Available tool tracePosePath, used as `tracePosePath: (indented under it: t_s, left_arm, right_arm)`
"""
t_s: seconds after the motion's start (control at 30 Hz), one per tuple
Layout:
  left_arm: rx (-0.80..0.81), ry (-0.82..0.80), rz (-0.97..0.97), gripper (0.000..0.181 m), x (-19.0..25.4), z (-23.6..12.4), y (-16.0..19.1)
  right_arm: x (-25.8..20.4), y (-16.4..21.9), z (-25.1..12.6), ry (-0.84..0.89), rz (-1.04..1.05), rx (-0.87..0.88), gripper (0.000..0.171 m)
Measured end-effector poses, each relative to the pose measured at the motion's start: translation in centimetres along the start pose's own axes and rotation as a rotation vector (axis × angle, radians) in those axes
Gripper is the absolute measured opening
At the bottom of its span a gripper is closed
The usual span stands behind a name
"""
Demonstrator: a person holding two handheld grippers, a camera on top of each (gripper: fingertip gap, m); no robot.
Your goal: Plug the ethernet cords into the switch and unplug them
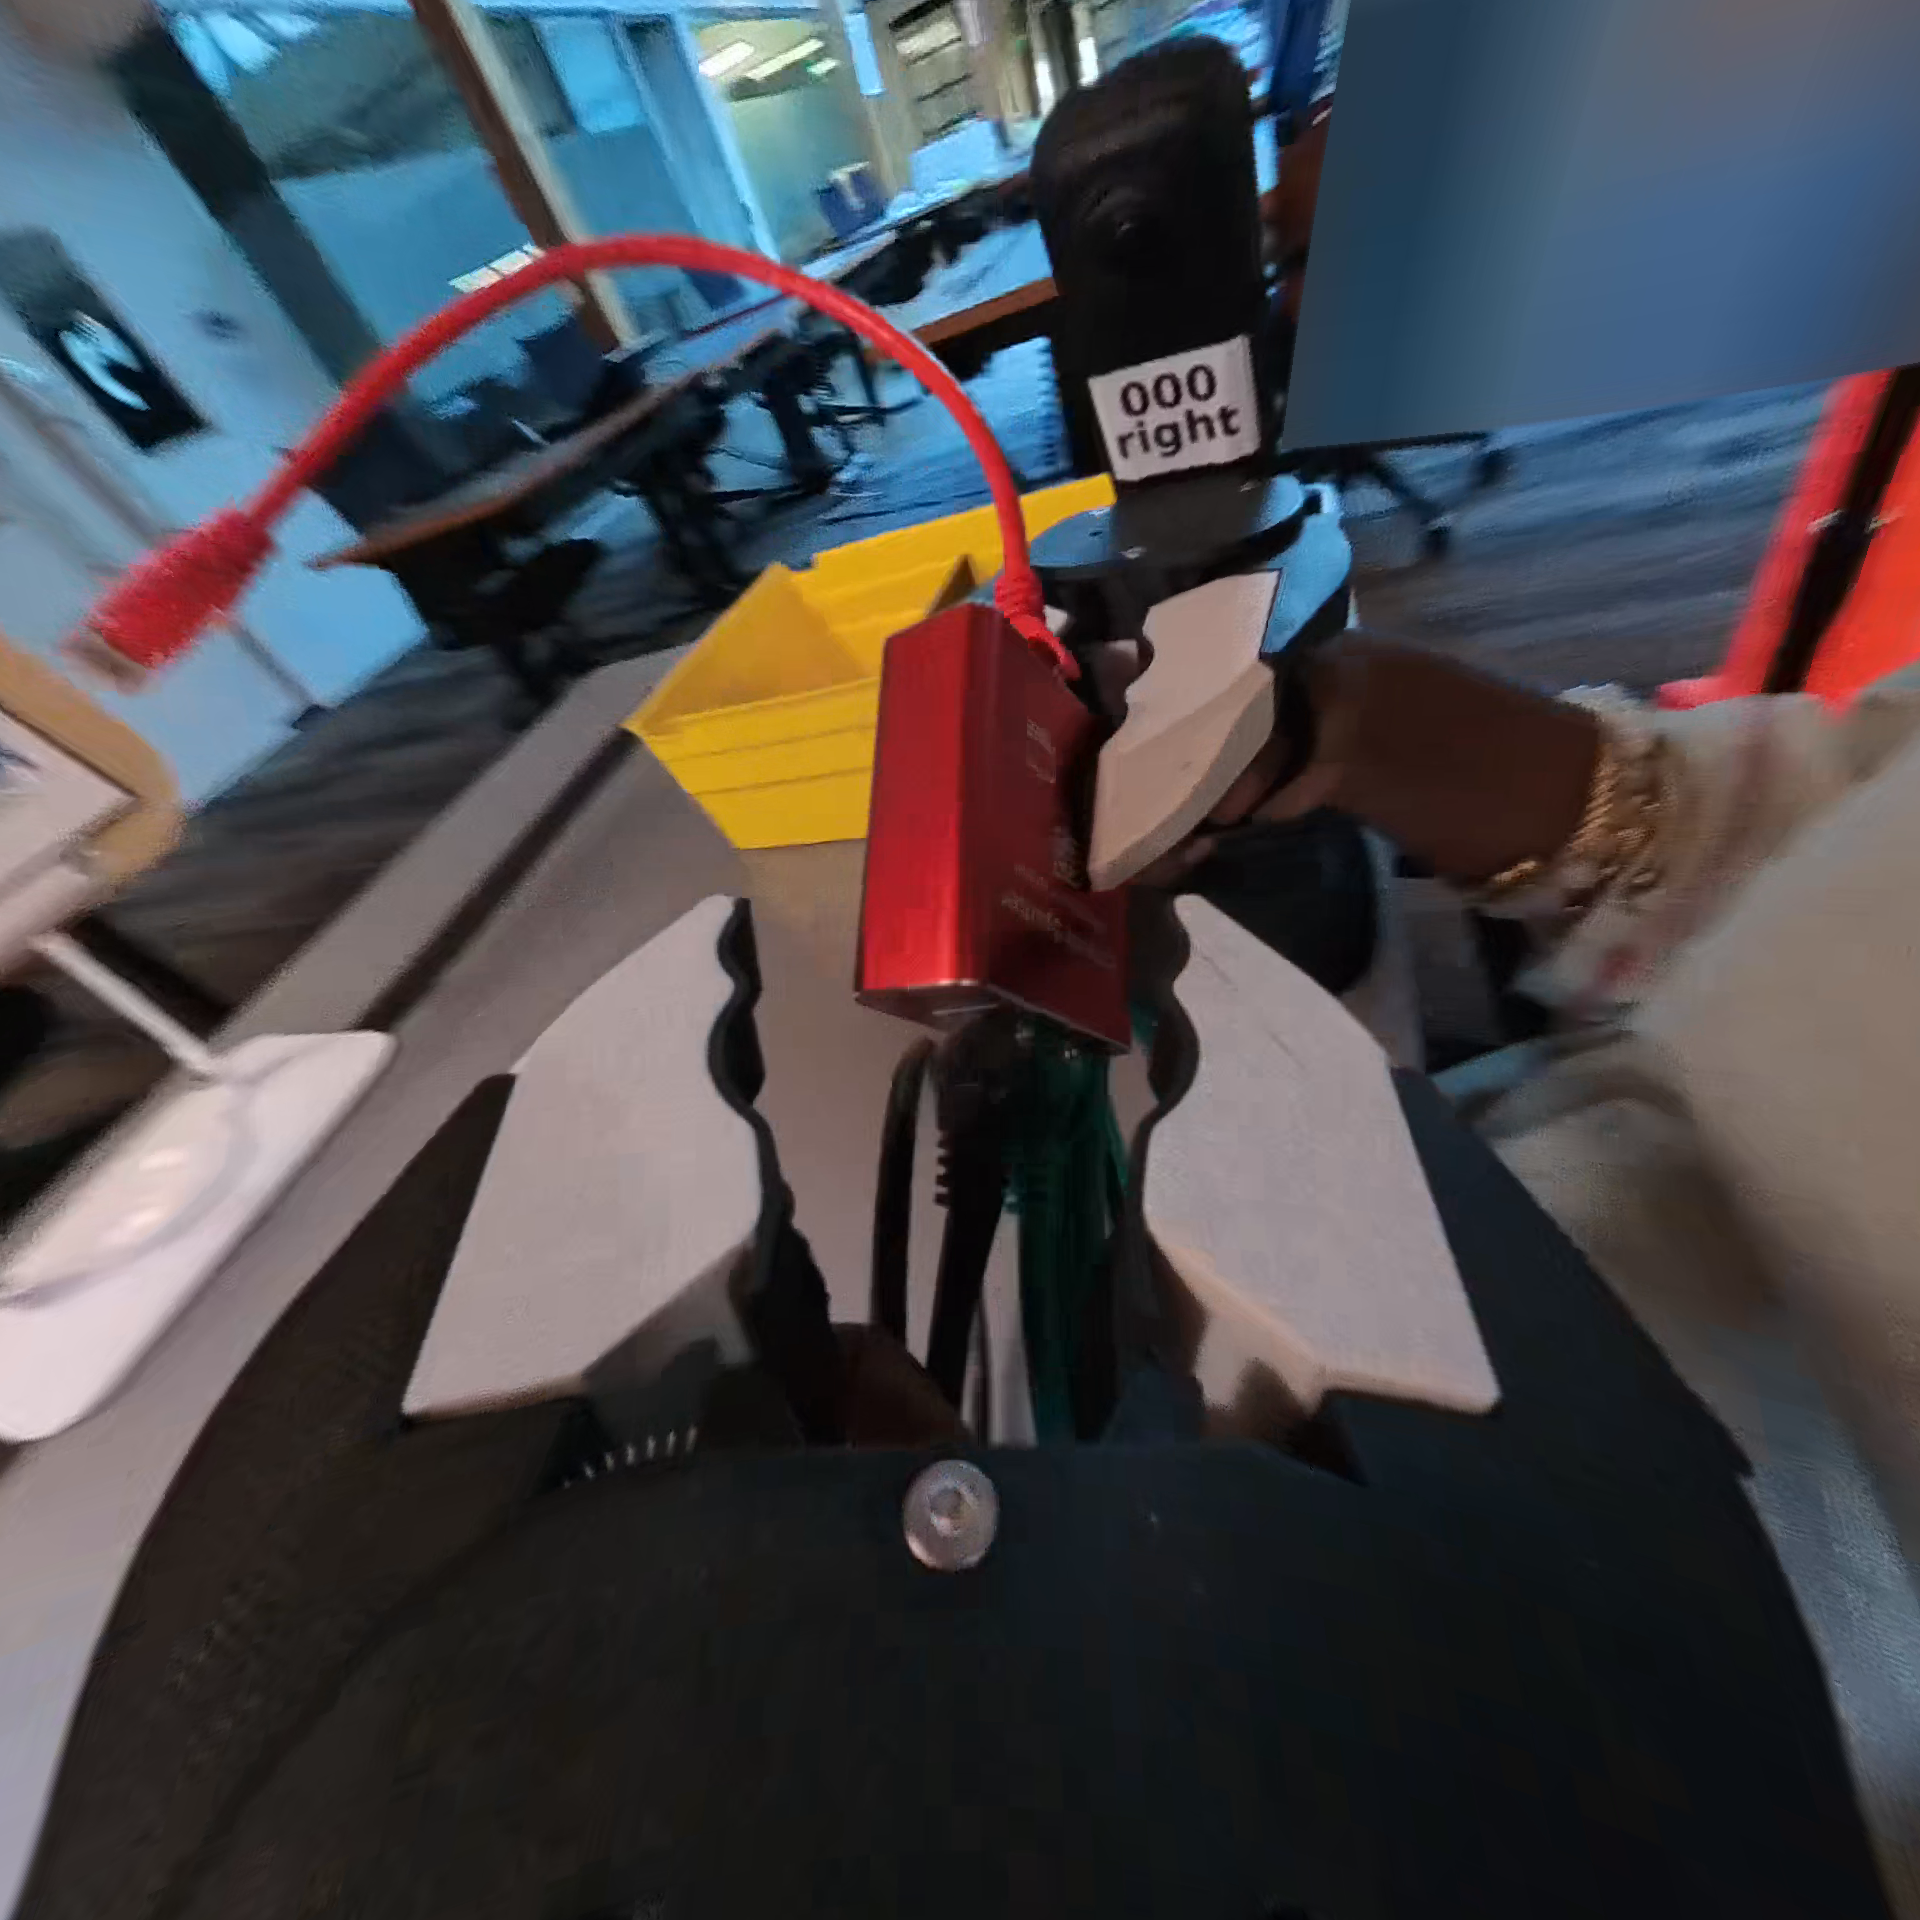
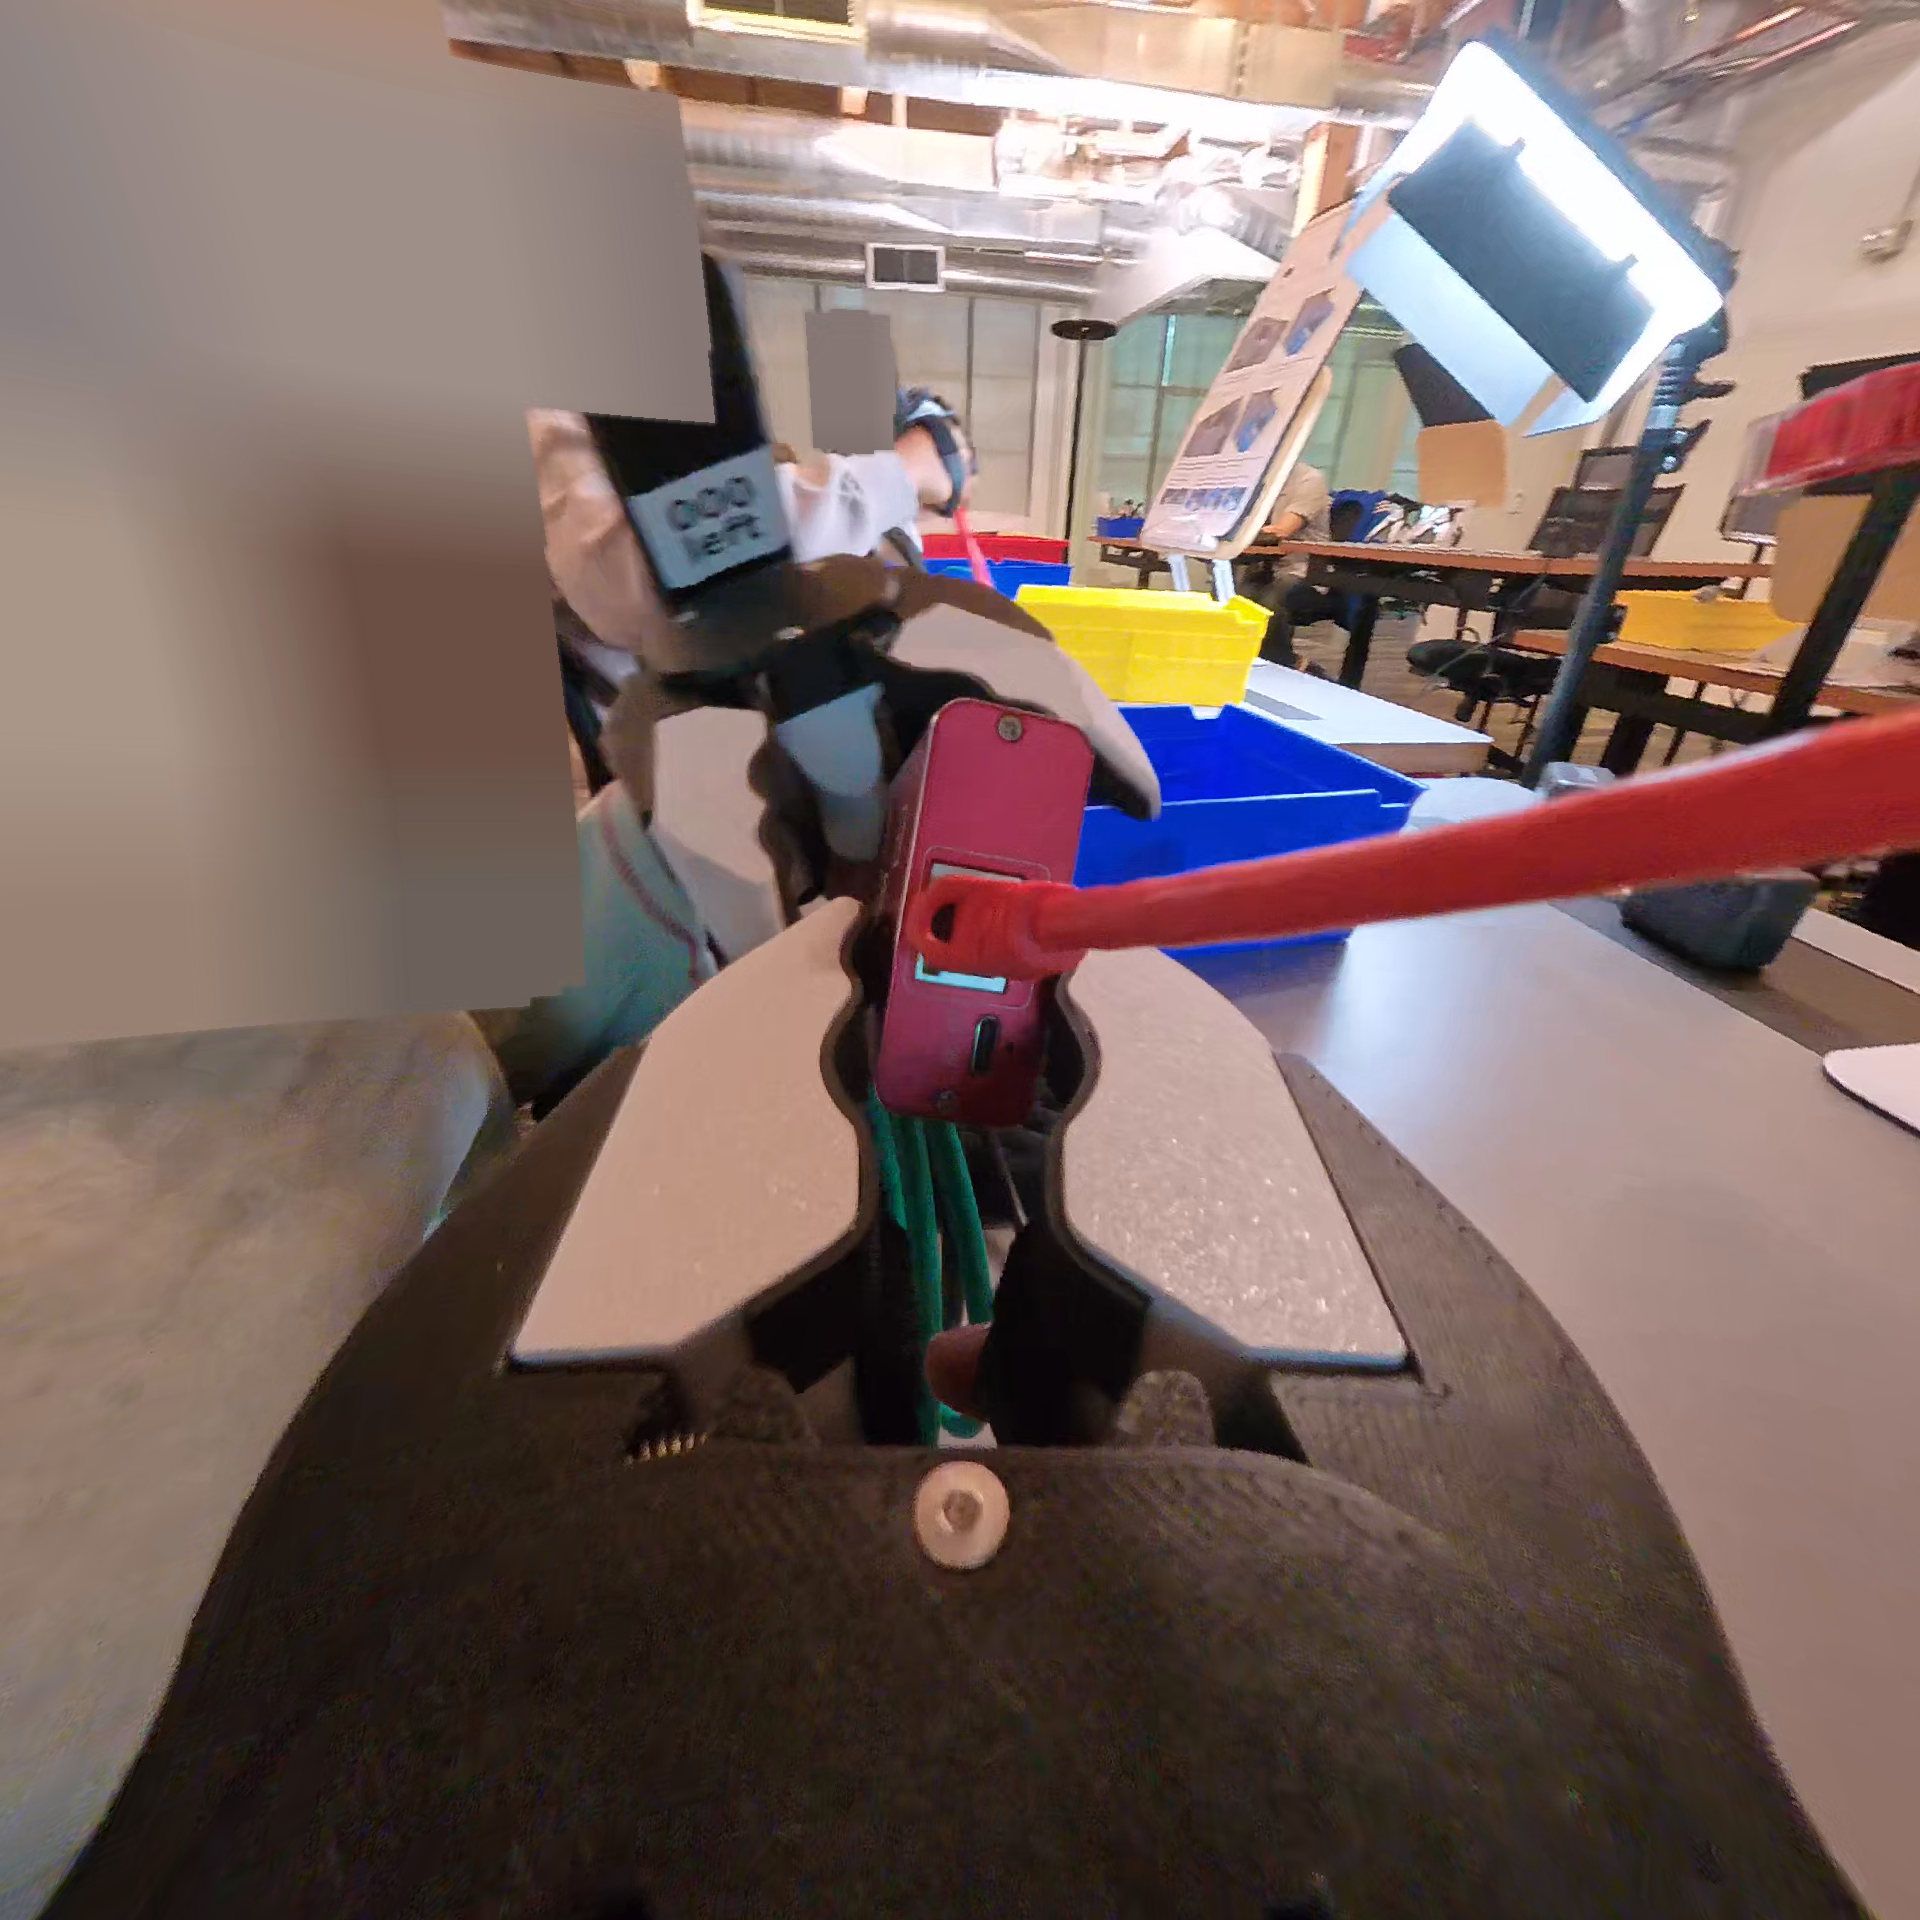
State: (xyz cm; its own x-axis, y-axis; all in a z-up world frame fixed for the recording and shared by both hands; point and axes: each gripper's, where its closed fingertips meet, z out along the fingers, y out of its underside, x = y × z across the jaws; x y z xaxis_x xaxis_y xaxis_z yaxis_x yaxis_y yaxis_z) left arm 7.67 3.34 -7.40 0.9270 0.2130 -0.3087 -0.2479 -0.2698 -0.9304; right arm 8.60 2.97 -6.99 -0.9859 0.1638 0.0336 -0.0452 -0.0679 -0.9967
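We hold the red switch (image 2: 971,914) aloft over the worktop (image 2: 1558,1122), right gripper (image 2: 961,935) fingers clamped on it. Left gripper (image 1: 956,966) fingers stand apart around its lower end. The red ethernet cord (image 1: 727,260) is plugged in, with green cords (image 2: 935,1226) below.

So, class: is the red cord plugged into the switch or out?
Plugged in: one end of the red cord sits in a port on the switch; its other end hangs free.

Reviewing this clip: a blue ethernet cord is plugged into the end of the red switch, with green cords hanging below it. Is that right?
Not quite: the plugged-in ethernet cord is red, not blue. The right wrist view shows its red plug seated in the end of the red switch. The green cords do hang below it.
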Motion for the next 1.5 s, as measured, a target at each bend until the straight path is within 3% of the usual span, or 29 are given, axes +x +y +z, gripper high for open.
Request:
tracePosePath:
  t_s: [0.13,0.27,0.47,0.7,0.83,1.03,1.17,1.3,1.5]
  left_arm:
    - [-0.048,0.179,-0.134,0.04,1.5,-0.1,0.7]
    - [-0.005,0.242,-0.217,0.031,2.0,-0.5,0.6]
    - [0.144,0.266,-0.321,0.03,1.3,-2.1,0.7]
    - [0.142,0.252,-0.291,0.03,1.9,-2.0,0.8]
    - [0.135,0.238,-0.276,0.03,2.1,-1.9,0.9]
    - [0.114,0.172,-0.26,0.029,1.7,-1.7,1.0]
    - [0.113,0.136,-0.256,0.029,1.5,-1.5,1.0]
    - [0.123,0.121,-0.253,0.029,1.4,-1.4,1.0]
    - [0.125,0.108,-0.205,0.029,1.4,-1.3,0.9]
  right_arm:
    - [-0.7,0.0,0.5,-0.035,-0.017,-0.013,0.031]
    - [-0.7,0.1,0.5,-0.035,-0.013,-0.025,0.032]
    - [0.6,-2.6,-2.2,0.004,0.106,0.177,0.028]
    - [-0.6,-2.6,-1.3,-0.088,0.149,0.188,0.025]
    - [-0.5,-2.3,-1.2,-0.064,0.11,0.158,0.016]
    - [0.3,-2.0,-1.2,0.147,-0.231,0.076,0.015]
    - [0.6,-2.1,-1.4,0.23,-0.331,0.102,0.015]
    - [0.7,-2.4,-1.4,0.253,-0.326,0.166,0.014]
    - [0.5,-2.8,-1.5,0.18,-0.159,0.28,0.012]
